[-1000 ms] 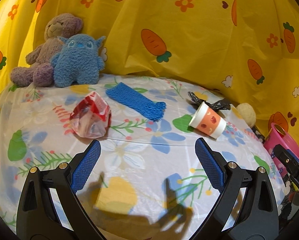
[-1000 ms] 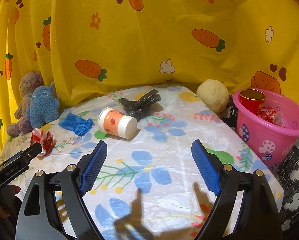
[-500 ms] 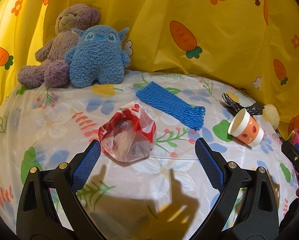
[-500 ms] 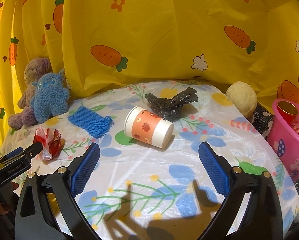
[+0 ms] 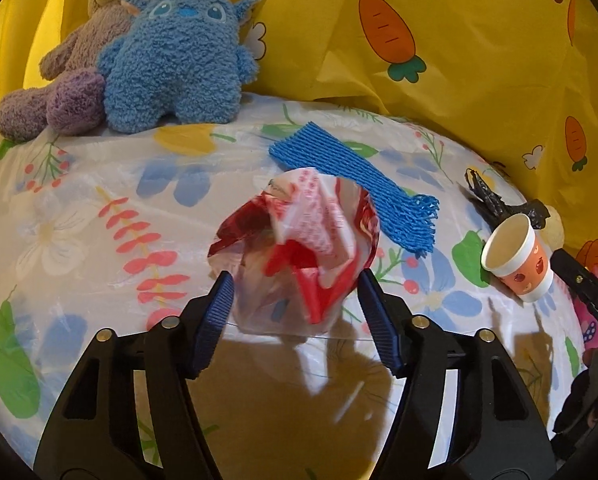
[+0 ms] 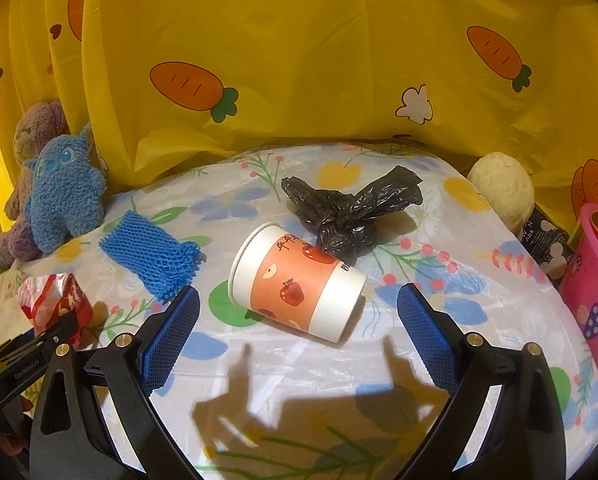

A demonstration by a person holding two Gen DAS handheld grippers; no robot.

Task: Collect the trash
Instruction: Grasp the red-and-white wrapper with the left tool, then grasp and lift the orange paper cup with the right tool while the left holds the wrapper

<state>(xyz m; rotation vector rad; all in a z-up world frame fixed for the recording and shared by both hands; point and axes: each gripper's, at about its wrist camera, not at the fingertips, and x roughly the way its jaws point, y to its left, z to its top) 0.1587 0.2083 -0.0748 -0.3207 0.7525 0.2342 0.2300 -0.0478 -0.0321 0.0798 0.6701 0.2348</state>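
A crumpled red-and-white plastic wrapper lies on the flowered table cover. My left gripper has its jaws closing around the wrapper, whose lower part sits between the blue pads; I see no squeeze on it. An orange-and-white paper cup lies on its side, mouth to the left. My right gripper stands wide open just short of it, one finger on each side. A knotted black plastic bag touches the cup's far side. A blue foam net lies between wrapper and cup.
A pink bucket holding some trash stands off the table's right edge. A blue plush and a purple bear sit at the back left. A cream plush ball rests at the back right. Yellow carrot-print curtain hangs behind.
Both grippers have moved forward and down, the left to the wrapper, the right to the cup. The left jaws have narrowed around the wrapper. The right jaws stay wide.
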